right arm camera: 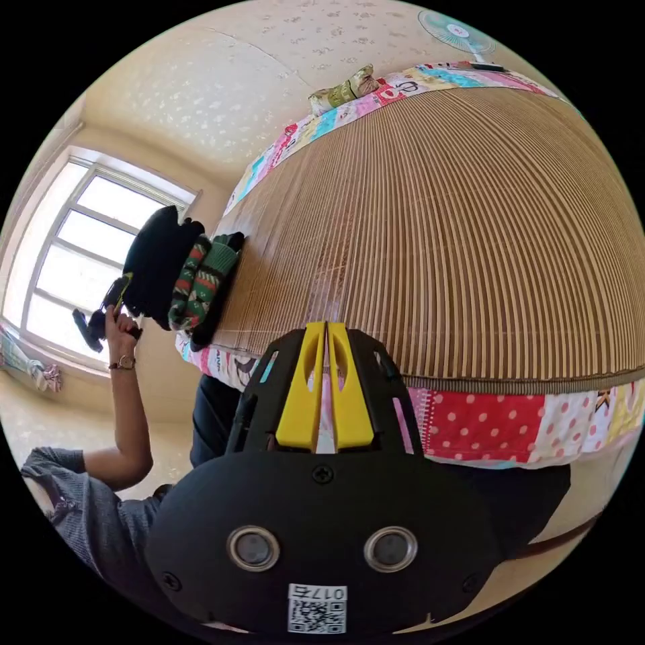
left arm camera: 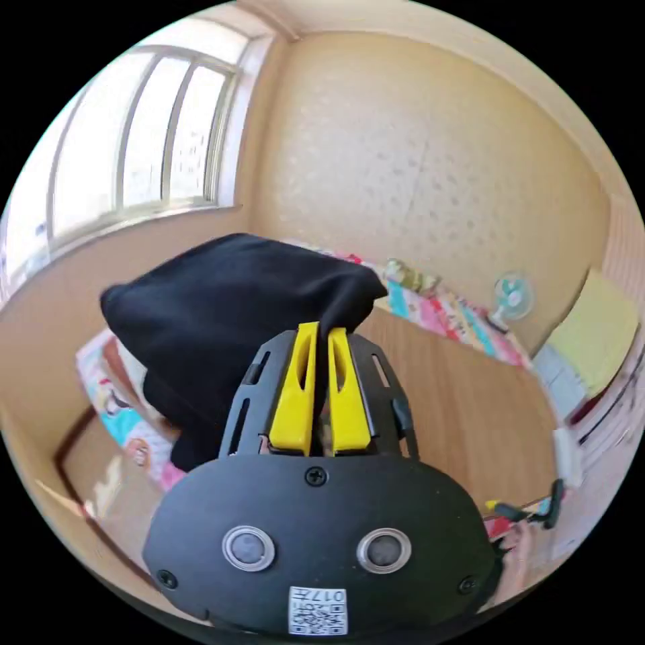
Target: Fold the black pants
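Note:
The black pants (left arm camera: 228,302) are a folded bundle hanging in the air in the left gripper view, and my left gripper (left arm camera: 322,329) is shut on one edge of them. In the right gripper view the same pants (right arm camera: 158,265) hang at the far left end of the bed, just beside a stack of folded clothes (right arm camera: 208,282), with the left gripper (right arm camera: 121,285) held in a person's hand. My right gripper (right arm camera: 326,327) is shut with nothing between its jaws, at the near edge of the bed.
A ribbed bamboo mat (right arm camera: 457,228) covers the bed over a patchwork quilt (right arm camera: 484,423). A small pillow (right arm camera: 342,87) and a fan (right arm camera: 457,30) are at the far side. The person's arm (right arm camera: 127,416) reaches up by the window (right arm camera: 74,262).

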Motion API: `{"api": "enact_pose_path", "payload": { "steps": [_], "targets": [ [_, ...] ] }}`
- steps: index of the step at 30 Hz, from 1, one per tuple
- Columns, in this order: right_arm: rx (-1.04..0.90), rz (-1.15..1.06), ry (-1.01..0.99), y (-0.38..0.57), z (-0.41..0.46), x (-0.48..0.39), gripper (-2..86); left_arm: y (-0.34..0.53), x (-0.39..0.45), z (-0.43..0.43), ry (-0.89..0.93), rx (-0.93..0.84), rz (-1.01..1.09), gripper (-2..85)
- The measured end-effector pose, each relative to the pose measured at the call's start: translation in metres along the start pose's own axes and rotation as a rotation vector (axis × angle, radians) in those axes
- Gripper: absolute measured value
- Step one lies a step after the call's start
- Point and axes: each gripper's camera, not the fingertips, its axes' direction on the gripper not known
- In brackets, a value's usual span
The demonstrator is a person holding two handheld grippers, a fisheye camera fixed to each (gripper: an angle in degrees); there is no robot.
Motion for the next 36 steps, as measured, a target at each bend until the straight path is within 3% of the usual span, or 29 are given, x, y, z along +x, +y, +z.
{"api": "enact_pose_path", "payload": {
  "steps": [1, 3, 4, 7, 9, 13, 15, 17, 20, 22, 26, 28, 32, 34, 36],
  "targets": [
    [0.020, -0.010, -0.026, 0.007, -0.011, 0.004, 2.0, -0.006, 0.001, 0.006, 0.100, 0.005, -0.039, 2.1],
    [0.050, -0.030, -0.051, 0.015, -0.026, 0.009, 1.8, -0.032, 0.044, 0.059, 0.507, -0.066, -0.075, 1.2],
    [0.066, -0.034, -0.060, 0.019, -0.035, 0.014, 1.6, -0.037, 0.067, 0.073, 0.567, -0.103, -0.063, 1.1],
    [0.095, 0.004, -0.051, 0.023, -0.052, 0.029, 1.1, -0.017, 0.240, 0.095, 0.561, -0.208, 0.277, 0.8],
    [0.120, 0.026, -0.050, 0.025, -0.061, 0.037, 1.4, 0.057, 0.366, 0.091, 0.582, -0.248, 0.572, 1.1],
    [0.154, 0.102, -0.035, 0.036, -0.068, 0.057, 0.9, 0.215, 0.460, 0.137, 0.697, -0.469, 0.650, 1.3],
    [0.135, 0.128, -0.024, 0.041, -0.065, 0.064, 0.8, 0.337, 0.486, 0.192, 0.725, -0.749, 0.685, 1.3],
    [0.101, 0.140, -0.005, 0.044, -0.059, 0.070, 0.8, 0.419, 0.485, 0.215, 0.718, -0.902, 0.712, 1.3],
    [0.074, 0.131, 0.015, 0.045, -0.057, 0.071, 0.9, 0.481, 0.457, 0.209, 0.722, -0.949, 0.724, 1.3],
    [0.063, 0.108, 0.018, 0.043, -0.056, 0.069, 1.0, 0.473, 0.437, 0.200, 0.731, -0.917, 0.700, 1.2],
    [0.088, 0.032, -0.062, 0.025, -0.046, 0.051, 2.3, 0.364, 0.387, 0.170, 0.737, -0.597, 0.554, 3.6],
    [0.079, -0.004, -0.153, 0.008, -0.033, 0.038, 3.9, 0.317, 0.371, 0.173, 0.611, -0.501, 0.492, 7.2],
    [0.011, -0.073, -0.206, -0.034, 0.011, -0.008, 9.6, 0.246, 0.345, 0.241, 0.175, -0.459, 0.381, 13.4],
    [0.003, -0.089, -0.195, -0.045, 0.026, -0.029, 10.2, 0.241, 0.331, 0.293, 0.025, -0.505, 0.308, 13.6],
    [0.004, -0.109, -0.203, -0.048, 0.035, -0.048, 10.4, 0.259, 0.322, 0.373, 0.006, -0.722, 0.274, 11.4]
  ]
}}
